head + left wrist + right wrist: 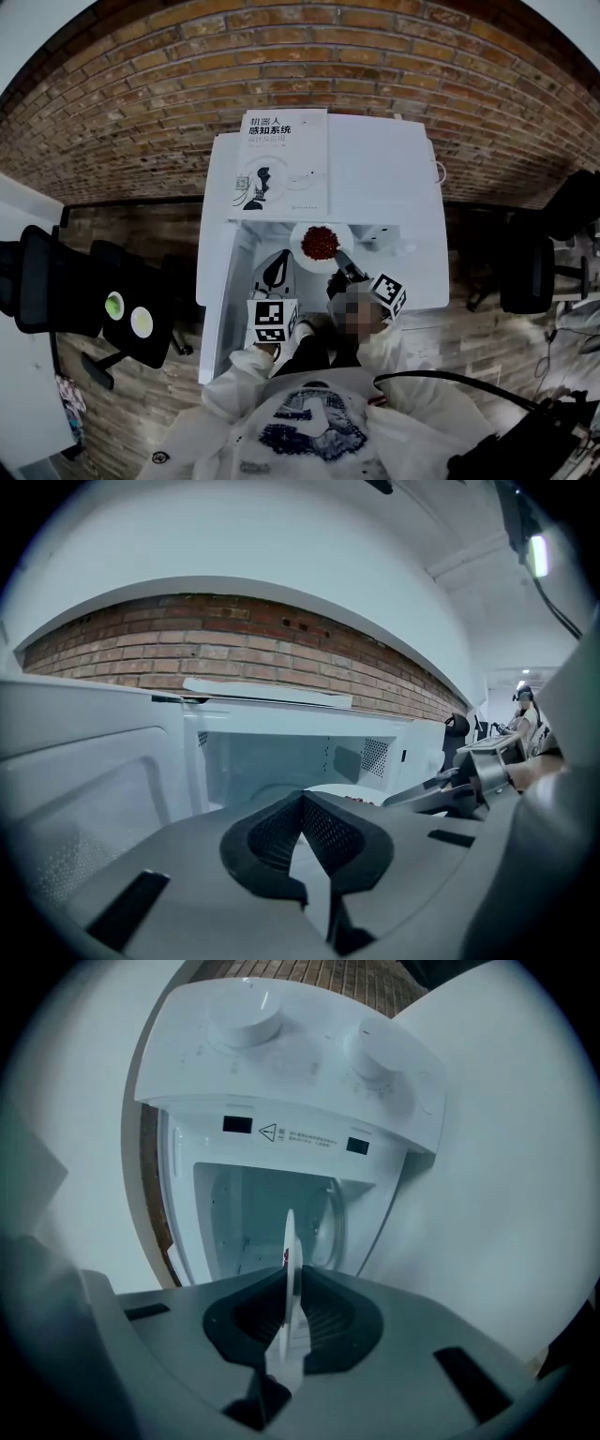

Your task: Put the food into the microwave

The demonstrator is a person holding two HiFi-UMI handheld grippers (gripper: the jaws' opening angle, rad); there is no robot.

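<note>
Presently, the microwave (384, 187) stands with its door (217, 281) swung wide to the left, which leaves the cavity (281, 761) free to receive a load. A book (279, 164) lies flat on the roof, clear of the opening.

The plate (298, 236) of red food (320, 243) is just in front of the opening, outside the cavity. It is carried level, evidently so the heap does not slide.

The right gripper (291, 1283) has its jaws closed on the near right rim of the plate, which shows edge-on between the pads. The hold is at the rim, presumably so the plate can enter first while the gripper body stays outside. It touches nothing else. The grip is narrow and off-centre, so in my judgement the plate could tip if the wrist rolls.

The left gripper (302, 803) has its jaws together at the tips with nothing between them. It hangs left of the plate, near the open door, apparently kept out of the plate's path. No contact with anything can be seen.

Assessment: this is the insertion step. The plate has yet to go in and be set down before release.
</note>
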